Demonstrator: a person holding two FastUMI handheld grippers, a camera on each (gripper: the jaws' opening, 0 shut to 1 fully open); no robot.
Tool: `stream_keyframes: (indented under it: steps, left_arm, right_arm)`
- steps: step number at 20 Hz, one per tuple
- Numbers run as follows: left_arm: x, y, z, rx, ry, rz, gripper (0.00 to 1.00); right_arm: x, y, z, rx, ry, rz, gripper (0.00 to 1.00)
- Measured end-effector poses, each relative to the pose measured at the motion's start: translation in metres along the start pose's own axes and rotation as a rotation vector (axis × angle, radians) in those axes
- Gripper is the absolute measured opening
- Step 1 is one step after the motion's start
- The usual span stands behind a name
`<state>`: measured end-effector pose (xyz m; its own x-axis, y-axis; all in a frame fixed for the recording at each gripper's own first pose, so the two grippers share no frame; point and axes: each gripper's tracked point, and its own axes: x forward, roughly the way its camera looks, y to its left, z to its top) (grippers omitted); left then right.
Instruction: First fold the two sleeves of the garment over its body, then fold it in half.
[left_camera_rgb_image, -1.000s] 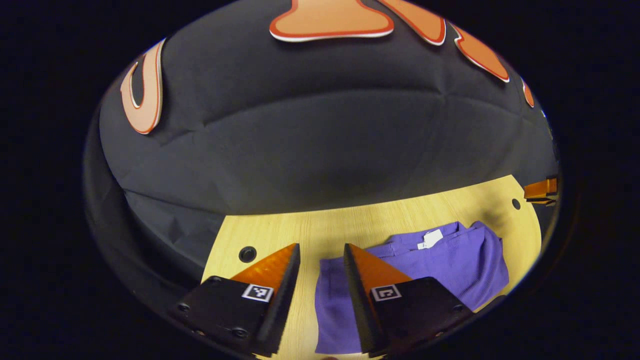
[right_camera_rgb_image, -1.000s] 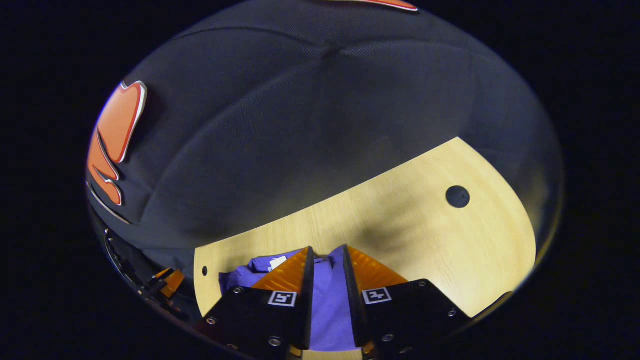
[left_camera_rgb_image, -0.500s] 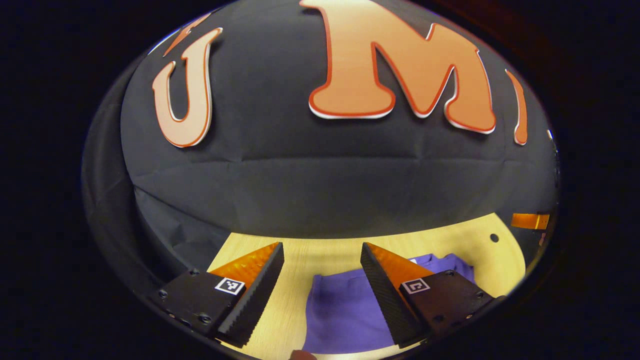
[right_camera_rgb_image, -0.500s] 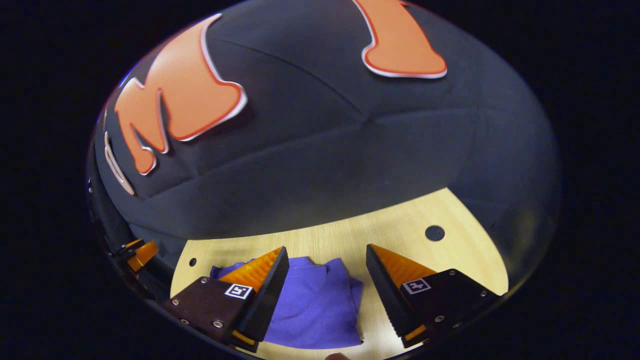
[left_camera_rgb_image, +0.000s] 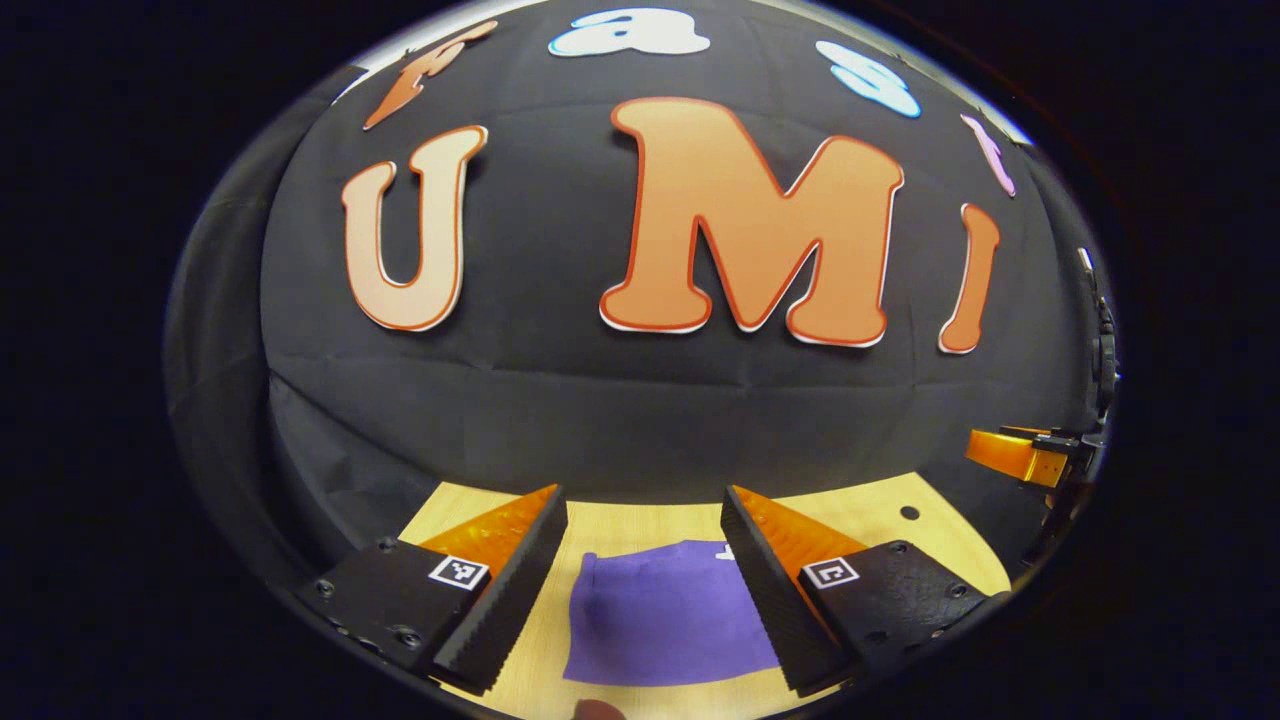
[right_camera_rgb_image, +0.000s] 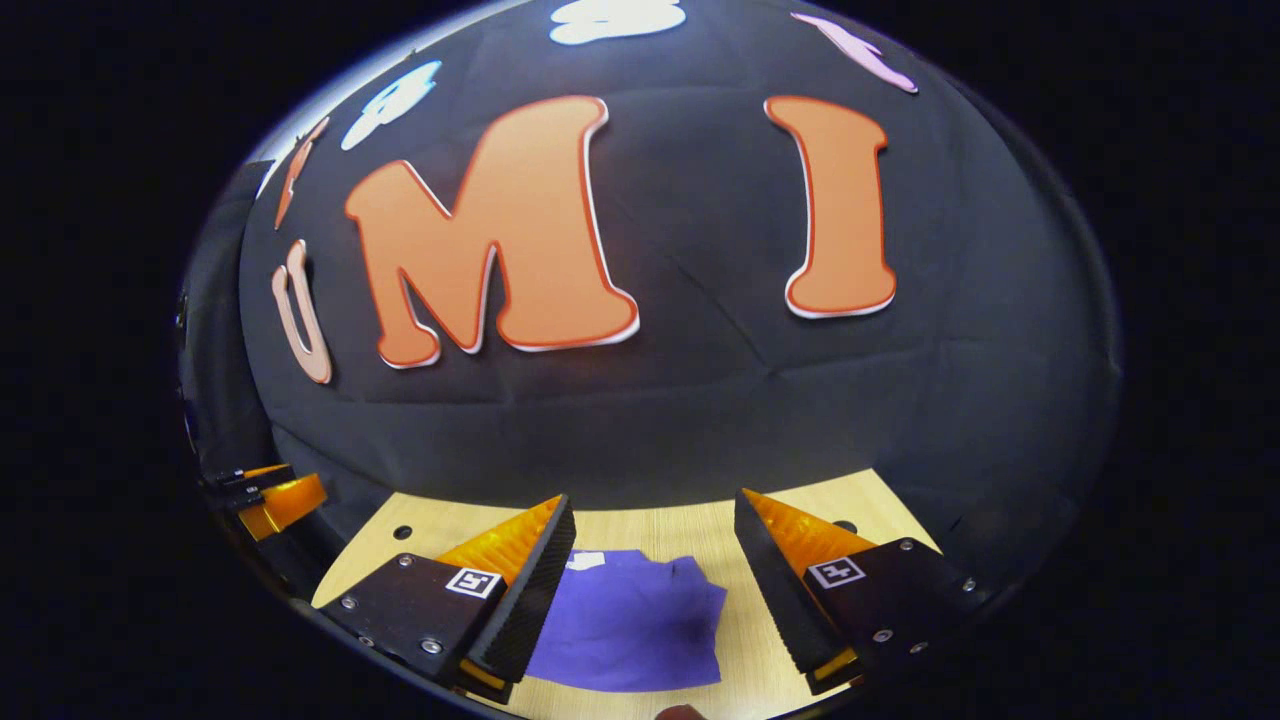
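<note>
Purple knit cloth, the folded garment, lies as one compact, nearly rectangular packet on the light wooden table, near its front edge and in the middle between the two tools. In the right gripper view the same packet shows a small white tag at its far left corner and a slightly uneven right border. No sleeve sticks out from the packet in either view, and its outline is short, so I judge that both sleeves are already turned over the body and the fold in half is also made; the task looks finished or almost finished. What may remain, in my opinion, is only to smooth the ragged right border, and the part of the cloth hidden behind the fingers I cannot check. The left gripper hangs above the packet with its two fingers wide apart and nothing between them except the view of the cloth below; it does not touch the garment. The right gripper stands the same way, fingers spread and empty, over the right part of the packet. Each tool also appears small at the side edge of the other view. Round dark holes are visible in the table top beyond the garment.
</note>
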<state>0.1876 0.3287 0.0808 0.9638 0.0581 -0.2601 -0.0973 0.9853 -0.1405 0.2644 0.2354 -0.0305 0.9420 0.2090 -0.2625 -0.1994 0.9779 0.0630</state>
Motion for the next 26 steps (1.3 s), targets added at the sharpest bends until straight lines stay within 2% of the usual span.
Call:
stream_keyframes:
  steps: [2,3,4,5,6,7,8,13,14,15,16,23,26]
  left_arm:
    - [-0.028,-0.001,0.013,0.022,-0.055,0.004,0.98]
    - [-0.04,-0.005,0.018,0.036,-0.083,-0.001,0.98]
    - [-0.05,-0.012,0.019,0.044,-0.095,-0.028,1.0]
    - [-0.06,-0.019,0.014,0.052,-0.09,-0.044,0.98]
    - [-0.069,-0.02,0.013,0.064,-0.1,-0.044,0.99]
    - [-0.078,-0.02,0.014,0.074,-0.111,-0.037,0.99]
    - [-0.088,-0.02,0.017,0.074,-0.133,-0.032,0.99]
    - [-0.135,-0.02,0.028,0.075,-0.228,-0.004,0.99]
    - [-0.141,-0.018,0.025,0.076,-0.227,0.002,0.98]
    - [-0.147,-0.019,0.017,0.07,-0.22,0.003,1.0]
    - [-0.152,-0.018,0.012,0.06,-0.221,0.006,1.0]
    - [-0.167,-0.007,-0.028,0.055,-0.139,0.046,0.99]
    - [-0.175,-0.007,-0.041,0.097,-0.114,0.06,0.99]
  right_arm:
    - [-0.023,0.007,0.009,-0.039,-0.05,-0.009,0.95]
    - [-0.036,0.009,0.011,-0.061,-0.07,-0.015,1.0]
    - [-0.046,0.019,0.01,-0.083,-0.083,-0.011,0.95]
    - [-0.058,0.026,0.007,-0.1,-0.097,-0.002,1.0]
    - [-0.069,0.034,0.009,-0.109,-0.106,0.011,0.95]
    - [-0.078,0.04,0.012,-0.115,-0.126,0.019,1.0]
    - [-0.087,0.045,0.017,-0.121,-0.149,0.022,0.95]
    - [-0.123,0.062,0.016,-0.141,-0.214,0.039,0.95]
    - [-0.128,0.065,0.012,-0.151,-0.22,0.043,0.95]
    - [-0.131,0.067,0.007,-0.161,-0.216,0.043,1.0]
    - [-0.134,0.07,0.001,-0.172,-0.215,0.044,0.95]
    - [-0.155,0.072,-0.014,-0.223,-0.238,0.028,0.95]
    - [-0.161,0.065,-0.018,-0.225,-0.239,0.014,0.95]
